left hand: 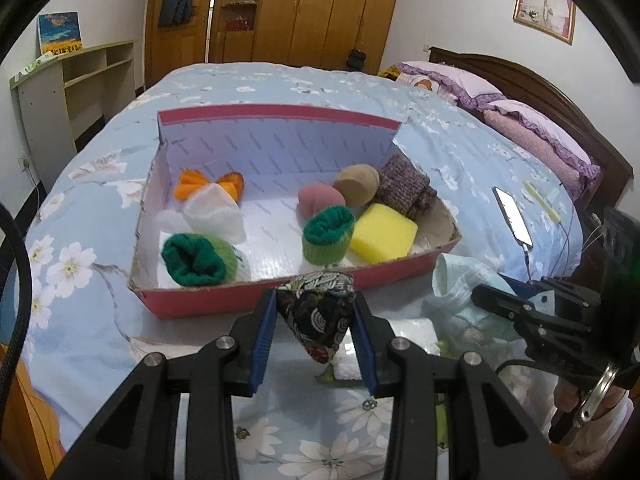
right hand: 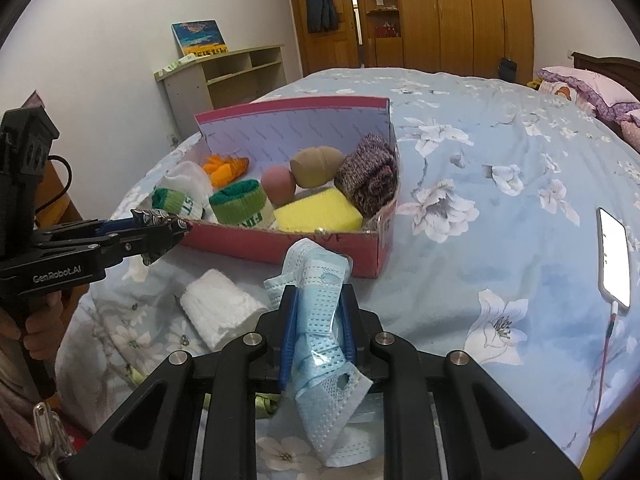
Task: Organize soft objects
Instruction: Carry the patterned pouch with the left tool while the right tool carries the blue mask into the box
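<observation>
A: Start on the left. The left tongs (left hand: 316, 320) pinch a small dark patterned fabric pouch (left hand: 320, 320), held just before the near wall of the pink cardboard box (left hand: 224, 300) on the bed with the blue floral cover (left hand: 120, 320).

B: How will it handle?

A: Soft and light, I judge. It hangs in a limp point below the pads, so a hold on its bunched upper part looks safest; the cloth should not slip.

B: And inside the box?

A: From the left: a dark green and light green rolled sock (left hand: 198, 258), a white knitted piece (left hand: 216, 212), orange cloth (left hand: 208, 184), then a second green rolled sock (left hand: 328, 236), a pink rounded pad (left hand: 320, 200), a tan one (left hand: 358, 184), a yellow sponge block (left hand: 382, 232) and a mottled purple knitted roll (left hand: 406, 190). All squashy; nothing breakable.

B: The right side?

A: The right tongs (right hand: 316, 320) are closed on a crumpled pale blue disposable face mask (right hand: 320, 320), near the box's front corner. It is feather-light and floppy, ends dangling both ways, so the middle grip suits it. A white folded cloth (right hand: 218, 308) lies on the bed between the two tools.

B: What can't you make out?

A: What the pouch holds, if anything. A green scrap under the right tool is mostly covered. The lit phone (right hand: 614, 256) screen is blown out.
</observation>
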The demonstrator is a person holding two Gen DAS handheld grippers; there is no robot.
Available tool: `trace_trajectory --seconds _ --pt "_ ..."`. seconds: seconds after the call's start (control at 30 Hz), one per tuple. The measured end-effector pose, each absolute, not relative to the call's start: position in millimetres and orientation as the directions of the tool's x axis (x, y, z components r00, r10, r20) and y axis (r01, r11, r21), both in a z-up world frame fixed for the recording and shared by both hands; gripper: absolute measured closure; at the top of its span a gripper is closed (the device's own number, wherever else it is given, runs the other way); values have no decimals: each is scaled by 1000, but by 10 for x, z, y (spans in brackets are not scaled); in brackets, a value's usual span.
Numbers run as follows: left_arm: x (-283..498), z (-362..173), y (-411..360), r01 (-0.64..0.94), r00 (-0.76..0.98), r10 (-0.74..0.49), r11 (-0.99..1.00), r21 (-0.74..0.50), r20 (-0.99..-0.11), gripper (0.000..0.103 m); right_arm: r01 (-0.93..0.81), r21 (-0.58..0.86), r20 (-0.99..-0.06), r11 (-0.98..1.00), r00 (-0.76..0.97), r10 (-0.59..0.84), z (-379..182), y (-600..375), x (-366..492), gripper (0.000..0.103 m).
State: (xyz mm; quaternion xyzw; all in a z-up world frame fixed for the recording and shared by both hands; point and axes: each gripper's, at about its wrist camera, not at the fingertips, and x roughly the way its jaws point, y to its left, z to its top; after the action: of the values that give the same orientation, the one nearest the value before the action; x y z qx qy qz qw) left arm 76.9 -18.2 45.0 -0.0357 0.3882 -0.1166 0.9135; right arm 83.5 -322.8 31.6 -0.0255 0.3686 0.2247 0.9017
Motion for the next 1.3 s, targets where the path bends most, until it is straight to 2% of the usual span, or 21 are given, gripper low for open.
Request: trace_trajectory --seconds 0.63,1.3 --pt "1052 656 -32 130 729 -175 985 -117 -662 65 -445 110 -612 889 674 413 662 -3044 1074 82" --pt "1340 476 -82 131 711 -169 985 -108 -683 65 -520 106 -577 847 662 479 777 -2519 1765 82"
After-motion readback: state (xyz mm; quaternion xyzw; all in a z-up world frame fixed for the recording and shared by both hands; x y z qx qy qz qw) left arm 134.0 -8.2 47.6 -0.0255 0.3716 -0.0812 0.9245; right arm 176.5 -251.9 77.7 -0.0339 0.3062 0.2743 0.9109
